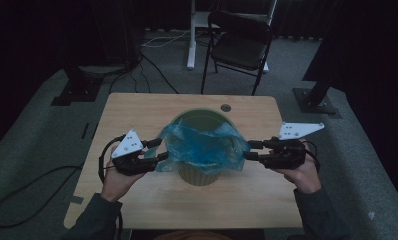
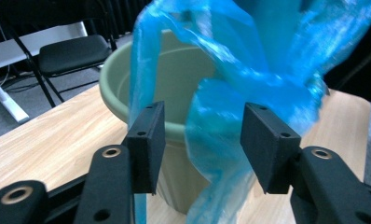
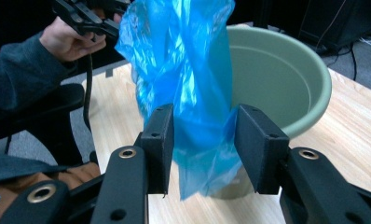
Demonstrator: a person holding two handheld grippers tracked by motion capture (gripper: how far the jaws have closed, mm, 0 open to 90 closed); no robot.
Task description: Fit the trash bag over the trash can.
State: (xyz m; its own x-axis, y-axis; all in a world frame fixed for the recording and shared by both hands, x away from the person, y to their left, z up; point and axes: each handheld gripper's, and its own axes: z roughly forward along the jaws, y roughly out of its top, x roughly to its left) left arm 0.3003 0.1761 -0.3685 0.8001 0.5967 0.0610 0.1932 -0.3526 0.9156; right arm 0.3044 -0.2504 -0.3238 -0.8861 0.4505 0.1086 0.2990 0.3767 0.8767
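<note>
Seen from the high view: green bin (image 1: 199, 172) standing mid-table (image 1: 137, 107), blue bag (image 1: 203, 145) draped over its rim, left gripper (image 1: 159, 150) and right gripper (image 1: 252, 150) level at either side, tips at the bag's edges. Too dark and small there to judge any grip. Shown closer in the left gripper view: left gripper (image 2: 200, 142) jaws spread wide, bag (image 2: 230, 140) hanging loose in the gap, neither pad pressing it. In the right gripper view: right gripper (image 3: 204, 149) jaws parted too, bag (image 3: 193, 107) between them and brushing the pads, not clamped; other hand (image 3: 65, 39) visible beyond. Bin's (image 3: 286, 79) base hidden behind bag and jaws in both close views; bag's top edge cut off.
</note>
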